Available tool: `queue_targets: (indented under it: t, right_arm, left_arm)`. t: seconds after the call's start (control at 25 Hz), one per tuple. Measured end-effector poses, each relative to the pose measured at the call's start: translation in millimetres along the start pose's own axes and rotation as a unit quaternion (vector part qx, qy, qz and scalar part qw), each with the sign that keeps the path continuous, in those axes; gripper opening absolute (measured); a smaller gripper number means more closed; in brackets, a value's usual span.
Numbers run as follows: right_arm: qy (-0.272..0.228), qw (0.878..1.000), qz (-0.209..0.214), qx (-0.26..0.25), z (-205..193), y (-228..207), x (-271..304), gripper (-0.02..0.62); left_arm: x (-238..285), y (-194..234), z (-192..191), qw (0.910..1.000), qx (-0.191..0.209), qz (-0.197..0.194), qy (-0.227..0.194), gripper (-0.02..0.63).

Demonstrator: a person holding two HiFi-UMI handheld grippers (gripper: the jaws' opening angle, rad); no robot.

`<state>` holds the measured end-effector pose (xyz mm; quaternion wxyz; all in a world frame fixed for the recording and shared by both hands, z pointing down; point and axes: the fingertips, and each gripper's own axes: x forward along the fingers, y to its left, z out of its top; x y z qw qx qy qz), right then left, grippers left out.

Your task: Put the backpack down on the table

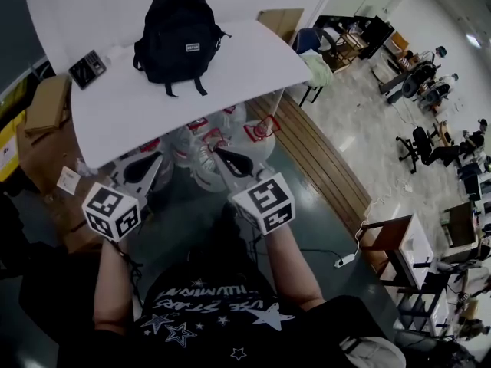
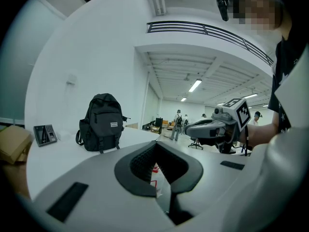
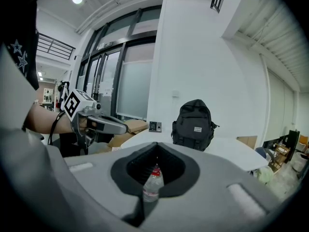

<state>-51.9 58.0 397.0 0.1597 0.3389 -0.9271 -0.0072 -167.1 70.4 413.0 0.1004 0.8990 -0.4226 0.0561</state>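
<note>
Our left gripper [image 2: 155, 148] has its jaws pressed together with nothing in them, and our right gripper [image 3: 155, 152] is closed and empty in the same way. Through the notch under the right jaws we see a clear bottle [image 3: 152, 183] with a red cap. It lies beyond the jaws and is not pinched by them. From the head view, both grippers are held side by side in front of our body, short of the table's near edge and well apart from the backpack.

The backpack [image 1: 178, 37] stands upright on the table [image 1: 253, 64], toward its far side. It is black and rounded at the top, with a small pale label on the front pocket. Two short straps hang down its front onto the tabletop, and side straps loop out at either flank. Neither gripper touches it.

The table is white and otherwise nearly bare. A small dark keypad device [image 1: 87, 69] lies near its left edge, apart from the backpack. Below the table's near edge sit wrapped packs of water bottles [image 1: 201, 150] with red caps. Cardboard boxes [image 1: 46, 102] stand to the left of the table.

The floor beneath us is dark, with a strip of wooden boards [image 1: 318, 163] to the right. Beyond that is a pale open office floor with desk chairs [image 1: 420, 146] and people in the distance. A white power strip [image 1: 345, 261] lies on the floor.
</note>
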Motion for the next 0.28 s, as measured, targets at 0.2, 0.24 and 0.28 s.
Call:
queue_targets:
  t: [0.2, 0.24, 0.28]
  right_arm:
    - [-0.002, 1.0, -0.004, 0.002, 1.9, 1.7, -0.9, -0.002]
    - [-0.001, 1.0, -0.003, 0.003, 0.8, 2.9, -0.5, -0.002]
    - [0.001, 1.0, -0.003, 0.003, -0.6, 4.1, -0.1, -0.002]
  left_arm:
    - [-3.7, -3.6, -1.4, 1.0, 0.001, -0.008, -0.004, 0.008]
    - [-4.6, -4.0, -2.6, 1.0, 0.001, -0.008, -0.003, 0.008]
    - [-5.5, -4.2, -4.0, 1.0, 0.002, -0.008, -0.001, 0.008]
